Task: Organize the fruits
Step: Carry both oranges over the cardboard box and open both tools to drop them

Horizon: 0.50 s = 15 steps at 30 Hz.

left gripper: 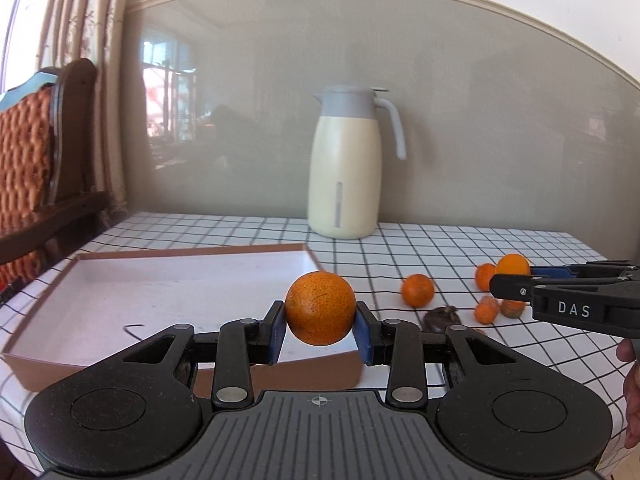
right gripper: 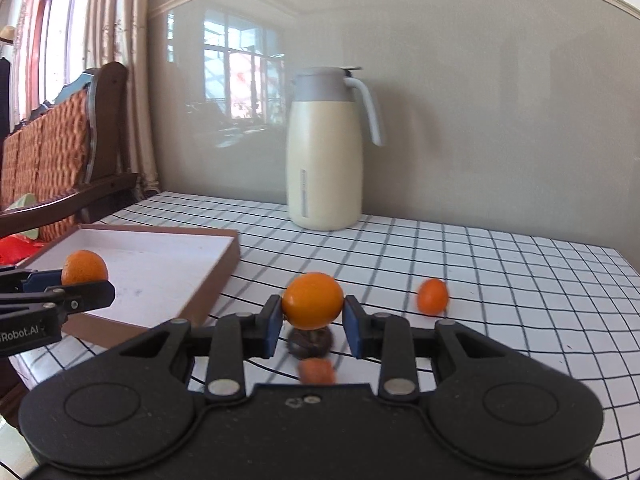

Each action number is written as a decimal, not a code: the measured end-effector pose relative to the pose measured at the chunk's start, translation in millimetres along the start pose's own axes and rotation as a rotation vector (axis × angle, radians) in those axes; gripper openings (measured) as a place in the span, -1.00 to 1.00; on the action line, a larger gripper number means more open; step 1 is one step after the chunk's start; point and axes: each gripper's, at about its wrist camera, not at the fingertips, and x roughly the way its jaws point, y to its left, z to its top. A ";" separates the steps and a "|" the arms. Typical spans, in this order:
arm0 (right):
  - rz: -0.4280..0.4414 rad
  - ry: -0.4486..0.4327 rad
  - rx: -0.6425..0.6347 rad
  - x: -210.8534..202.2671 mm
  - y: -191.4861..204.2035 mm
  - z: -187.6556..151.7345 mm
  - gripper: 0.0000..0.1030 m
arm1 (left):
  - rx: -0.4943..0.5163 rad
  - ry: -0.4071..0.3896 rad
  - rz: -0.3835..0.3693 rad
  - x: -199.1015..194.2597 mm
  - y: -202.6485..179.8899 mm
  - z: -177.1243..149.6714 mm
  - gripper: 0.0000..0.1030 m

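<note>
A table under a white cloth with a black grid (left gripper: 460,248) is seen against a grey wall, and a cream jug with a grey lid and handle (left gripper: 345,164) stands at its far side. On the left of the cloth a shallow brown box with a white floor (left gripper: 160,292) is laid. The left gripper (left gripper: 320,334) is held above the near right corner of that box, and its blue pads are clamped on a speckled orange (left gripper: 320,308), which is raised clear of the box floor. To the right, the right gripper (right gripper: 313,322) is closed on a smoother orange (right gripper: 313,300), lifted off the cloth. Below it a dark shrivelled fruit (right gripper: 311,343) and a small orange piece (right gripper: 317,371) are left on the cloth. Farther right a loose orange (right gripper: 433,295) is seen lying alone.
</note>
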 end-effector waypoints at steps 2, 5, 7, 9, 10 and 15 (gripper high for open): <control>0.021 -0.011 -0.018 0.7 11.6 2.8 -0.53 | -0.009 -0.003 0.018 -3.1 9.8 0.5 -0.30; 0.050 -0.023 -0.040 2.4 29.3 6.6 -0.53 | -0.021 -0.006 0.045 -5.7 23.9 0.4 -0.30; 0.070 -0.028 -0.048 5.1 39.4 8.6 -0.53 | -0.029 -0.007 0.062 -8.3 33.9 -0.4 -0.30; 0.088 -0.032 -0.054 6.9 49.6 10.9 -0.53 | -0.038 -0.008 0.078 -10.2 43.2 -1.6 -0.30; 0.098 -0.033 -0.056 8.4 54.4 11.9 -0.53 | -0.042 -0.009 0.086 -10.8 47.3 -2.2 -0.30; 0.140 -0.041 -0.071 14.3 80.0 15.9 -0.53 | -0.063 -0.012 0.124 -17.8 71.0 -5.8 -0.30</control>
